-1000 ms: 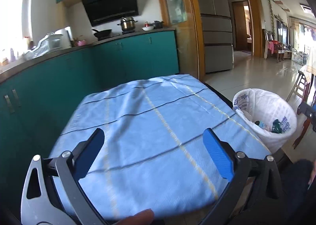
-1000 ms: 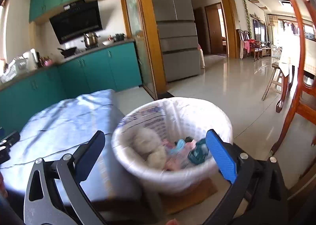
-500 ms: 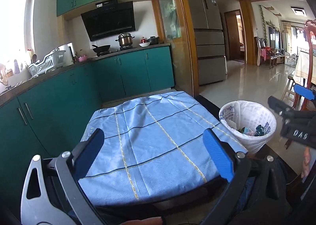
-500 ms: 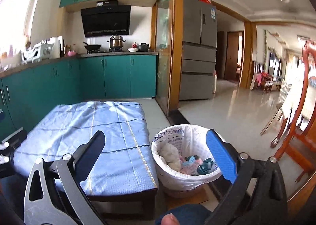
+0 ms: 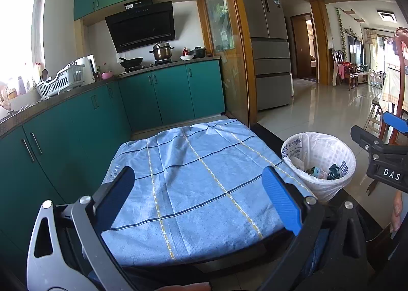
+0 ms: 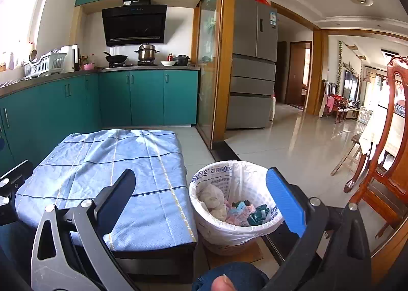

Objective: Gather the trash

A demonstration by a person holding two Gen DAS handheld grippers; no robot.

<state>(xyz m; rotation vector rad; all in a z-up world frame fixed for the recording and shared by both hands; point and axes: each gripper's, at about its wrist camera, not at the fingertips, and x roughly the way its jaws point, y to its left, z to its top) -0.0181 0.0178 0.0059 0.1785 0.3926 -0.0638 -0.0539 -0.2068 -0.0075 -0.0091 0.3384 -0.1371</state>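
Trash [image 6: 239, 208] of crumpled white tissue and teal and pink wrappers lay inside the white-lined round bin [image 6: 216, 229], which stood on the floor just beside the low worktop covered by a light blue checked cloth [image 5: 199, 176]. The left tongs [image 5: 199, 195] hung spread wide and empty above that cloth, while the right tongs [image 6: 201, 196] were likewise agape, holding nothing, over the bin's near edge.

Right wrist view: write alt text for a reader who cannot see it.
The open right gripper, holding nothing, points toward a white-lined trash basket on the floor, partly filled with crumpled paper and wrappers. The basket stands right of a low table under a blue checked cloth; teal kitchen cabinets and a steel fridge stand behind.
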